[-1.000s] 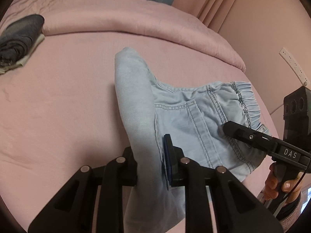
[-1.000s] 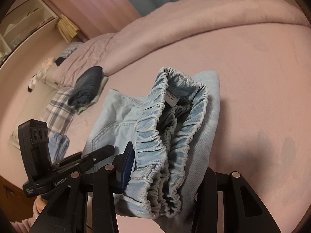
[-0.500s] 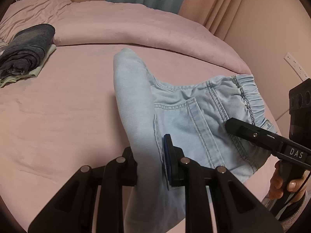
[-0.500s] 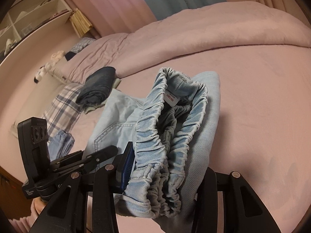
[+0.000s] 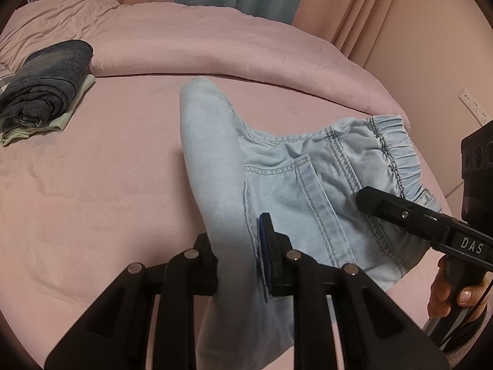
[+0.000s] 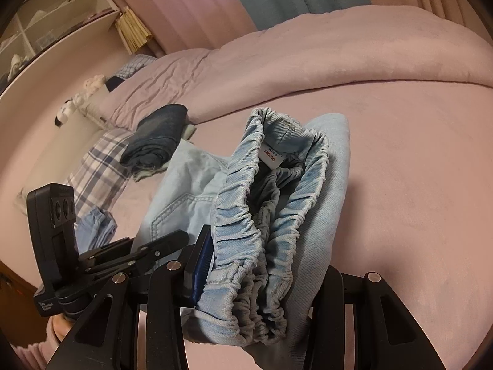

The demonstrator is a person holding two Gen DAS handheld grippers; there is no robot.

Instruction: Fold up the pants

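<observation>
Light blue denim pants (image 5: 295, 191) are held above a pink bed (image 5: 92, 185). My left gripper (image 5: 238, 262) is shut on the folded leg part of the pants, which runs up between its fingers. My right gripper (image 6: 262, 280) is shut on the elastic waistband (image 6: 262, 215), bunched between its jaws with the size label showing. In the left wrist view the right gripper (image 5: 400, 212) reaches in at the waistband side. In the right wrist view the left gripper (image 6: 148, 249) is at lower left beside the pants.
A folded dark denim stack (image 5: 43, 86) lies at the far left of the bed. A rolled pink duvet (image 5: 215, 46) runs along the back. A plaid pillow (image 6: 98, 166) and a shelf (image 6: 46, 30) are at the left. A wall socket (image 5: 474, 108) is at right.
Both grippers have lifted and tilted slightly with the pants still clamped; more of the far duvet, curtains and dark stack shows. Grips are unchanged.
</observation>
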